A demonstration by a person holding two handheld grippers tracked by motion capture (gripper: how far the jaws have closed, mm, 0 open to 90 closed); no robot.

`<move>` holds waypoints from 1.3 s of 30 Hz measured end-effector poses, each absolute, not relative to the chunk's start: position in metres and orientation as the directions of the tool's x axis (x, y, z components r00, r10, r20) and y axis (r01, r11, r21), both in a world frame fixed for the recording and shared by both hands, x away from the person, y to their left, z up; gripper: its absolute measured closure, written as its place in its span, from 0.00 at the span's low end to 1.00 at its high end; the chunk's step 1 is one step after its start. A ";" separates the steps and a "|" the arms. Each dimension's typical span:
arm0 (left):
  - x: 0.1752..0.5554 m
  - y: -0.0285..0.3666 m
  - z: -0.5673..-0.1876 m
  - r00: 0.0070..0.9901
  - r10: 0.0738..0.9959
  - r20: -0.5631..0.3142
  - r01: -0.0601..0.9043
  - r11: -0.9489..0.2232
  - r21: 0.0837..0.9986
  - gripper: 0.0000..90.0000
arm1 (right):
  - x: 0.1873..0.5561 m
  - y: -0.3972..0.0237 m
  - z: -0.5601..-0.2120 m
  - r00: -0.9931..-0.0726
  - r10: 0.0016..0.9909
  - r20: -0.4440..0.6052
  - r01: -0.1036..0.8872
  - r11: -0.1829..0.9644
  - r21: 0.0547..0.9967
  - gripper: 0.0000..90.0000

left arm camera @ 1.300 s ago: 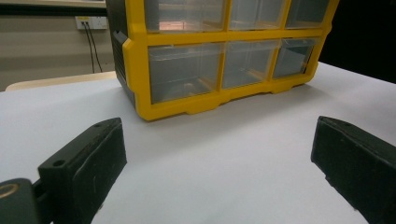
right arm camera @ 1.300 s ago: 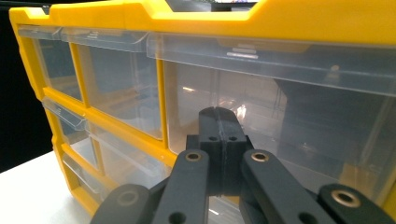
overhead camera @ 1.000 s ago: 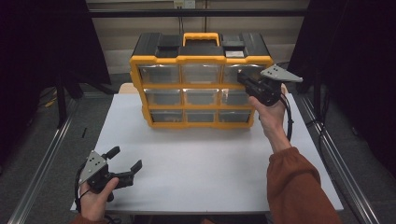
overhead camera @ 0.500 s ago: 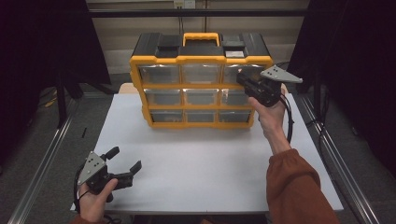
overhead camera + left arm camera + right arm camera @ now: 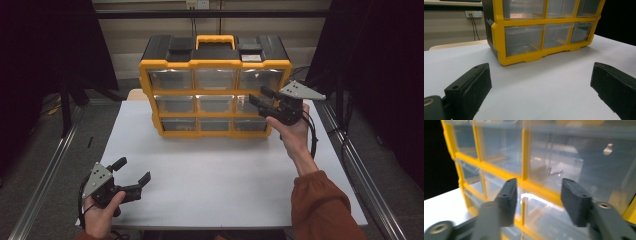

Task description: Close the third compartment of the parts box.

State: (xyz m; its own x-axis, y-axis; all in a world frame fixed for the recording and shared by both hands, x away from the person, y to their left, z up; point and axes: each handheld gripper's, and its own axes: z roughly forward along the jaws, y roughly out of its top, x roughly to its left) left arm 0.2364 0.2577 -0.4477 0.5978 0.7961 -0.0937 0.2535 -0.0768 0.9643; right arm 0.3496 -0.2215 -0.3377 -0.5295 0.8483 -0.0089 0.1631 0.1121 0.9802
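Observation:
A yellow and black organiser (image 5: 215,65) with clear drawers stands at the back of the white table (image 5: 225,170). My right gripper (image 5: 258,95) hovers in front of its right-hand column, at the middle-row drawer (image 5: 242,103). Its jaws have just been opening and now stand apart with nothing between them. In the right gripper view that gripper (image 5: 539,182) sits close before the clear drawer fronts (image 5: 579,162). My left gripper (image 5: 132,170) rests low at the table's front left, open and empty. In its own view the left gripper (image 5: 540,66) faces the organiser (image 5: 524,56).
A metal rail (image 5: 45,170) runs along the floor left of the table, and another (image 5: 360,170) runs along its right. Dark curtains hang at both sides. Bare white tabletop lies between the organiser and the table's front edge.
The right gripper's jaws have gone from shut to open in front of the right-hand drawers, with little hand movement. The left gripper has stayed put.

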 end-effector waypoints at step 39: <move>0.236 0.258 -0.447 0.601 0.795 -0.089 0.251 -0.082 0.965 0.04 | 0.276 -0.245 -0.415 -0.508 0.861 0.022 0.338 0.176 0.924 0.01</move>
State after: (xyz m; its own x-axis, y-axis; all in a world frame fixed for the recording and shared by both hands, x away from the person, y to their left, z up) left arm 0.2358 0.2578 -0.4474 0.6005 0.7946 -0.0892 0.2512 -0.0815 0.9645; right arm 0.2757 -0.2446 -0.4147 -0.5077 0.8613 0.0216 0.3384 0.1763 0.9243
